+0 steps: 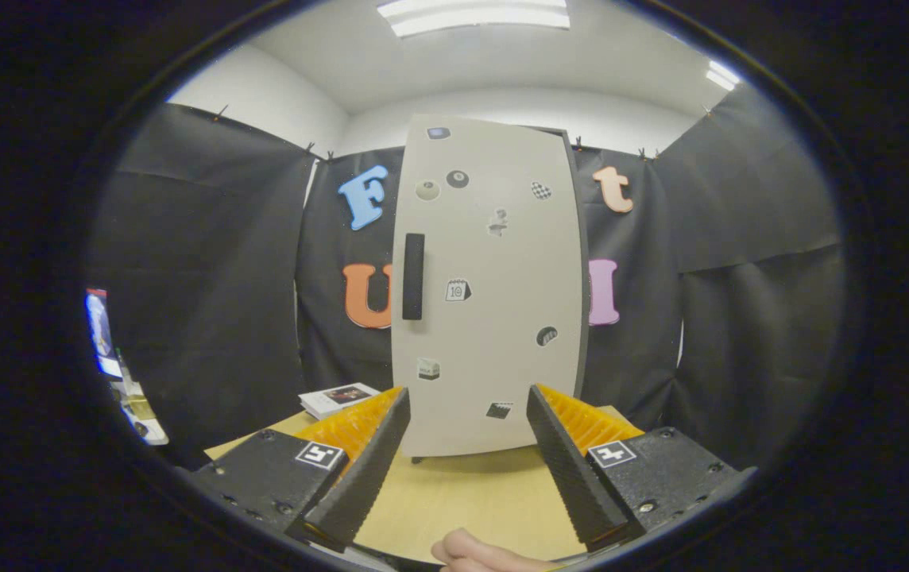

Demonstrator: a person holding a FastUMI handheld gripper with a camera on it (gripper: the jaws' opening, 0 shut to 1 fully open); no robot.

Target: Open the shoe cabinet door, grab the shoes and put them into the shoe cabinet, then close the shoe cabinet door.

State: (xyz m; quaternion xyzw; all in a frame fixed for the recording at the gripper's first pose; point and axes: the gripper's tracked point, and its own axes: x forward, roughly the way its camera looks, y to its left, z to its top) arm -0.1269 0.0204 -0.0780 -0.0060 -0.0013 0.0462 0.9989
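A tall pale grey shoe cabinet (490, 318) stands upright on the wooden table, straight ahead of my fingers. Its door is shut and carries several small stickers. A black vertical handle (413, 276) sits near the door's left edge, above and beyond my left finger. My gripper (466, 413) is open, its two fingers spread wide with nothing between them, a short way in front of the cabinet's lower part.
The wooden table (462, 496) runs from the cabinet toward me. A small white box (337, 397) lies on it left of the cabinet. A person's finger (470, 552) shows at the table's near edge. Black cloth walls surround the booth.
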